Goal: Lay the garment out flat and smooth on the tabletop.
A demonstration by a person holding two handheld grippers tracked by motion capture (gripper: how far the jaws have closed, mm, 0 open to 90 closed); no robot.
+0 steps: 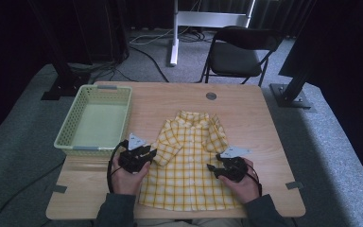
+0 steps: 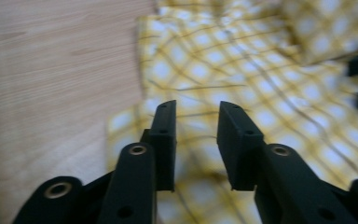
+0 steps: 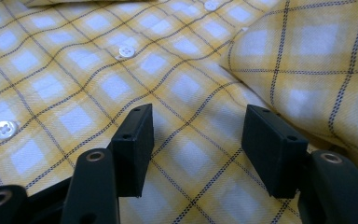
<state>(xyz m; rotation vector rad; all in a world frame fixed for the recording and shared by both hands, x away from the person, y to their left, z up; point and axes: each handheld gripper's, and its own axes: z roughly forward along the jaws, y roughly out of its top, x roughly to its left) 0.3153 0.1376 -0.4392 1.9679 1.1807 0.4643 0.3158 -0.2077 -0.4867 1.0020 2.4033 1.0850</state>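
A yellow plaid short-sleeved shirt (image 1: pixel 189 156) lies front up on the wooden table (image 1: pixel 246 104), collar toward the far side and both sleeves folded inward. My left gripper (image 1: pixel 149 154) is at the shirt's left edge by the folded sleeve; in the left gripper view its jaws (image 2: pixel 196 109) stand apart over the shirt (image 2: pixel 261 70) with nothing pinched. My right gripper (image 1: pixel 212 169) is over the shirt's right side. Its jaws (image 3: pixel 198 116) are wide open just above the fabric (image 3: pixel 74 70), near the button line (image 3: pixel 127 51) and the folded sleeve (image 3: pixel 317 51).
A pale green mesh basket (image 1: pixel 94 88) stands on the table's left half, close behind my left hand. A black folding chair (image 1: pixel 238 52) and a white stand are on the floor beyond the table. Bare wood lies right of the shirt.
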